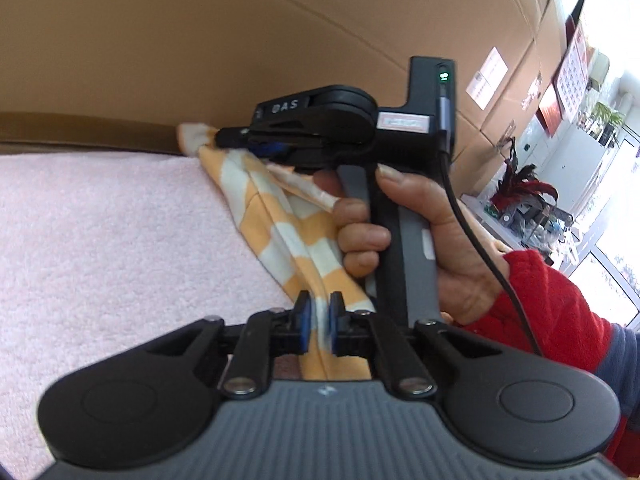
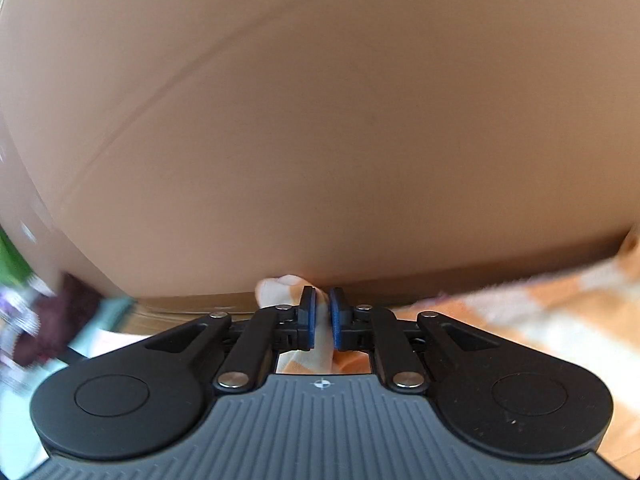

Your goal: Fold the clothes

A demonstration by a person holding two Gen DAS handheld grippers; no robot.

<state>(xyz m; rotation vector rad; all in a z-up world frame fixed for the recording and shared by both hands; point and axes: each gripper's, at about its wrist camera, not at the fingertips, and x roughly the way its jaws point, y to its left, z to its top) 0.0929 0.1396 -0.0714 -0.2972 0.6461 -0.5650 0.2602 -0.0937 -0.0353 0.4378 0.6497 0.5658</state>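
Left tongs (image 1: pixel 319 312) pinching striped garment (image 1: pixel 280 216), right tongs (image 2: pixel 322 312) clamping its far end

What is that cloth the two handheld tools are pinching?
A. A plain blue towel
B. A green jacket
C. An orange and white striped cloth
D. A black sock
C: the orange and white striped cloth runs between the closed jaws of the left gripper, and the right gripper pinches the same pattern, above a pink towel.
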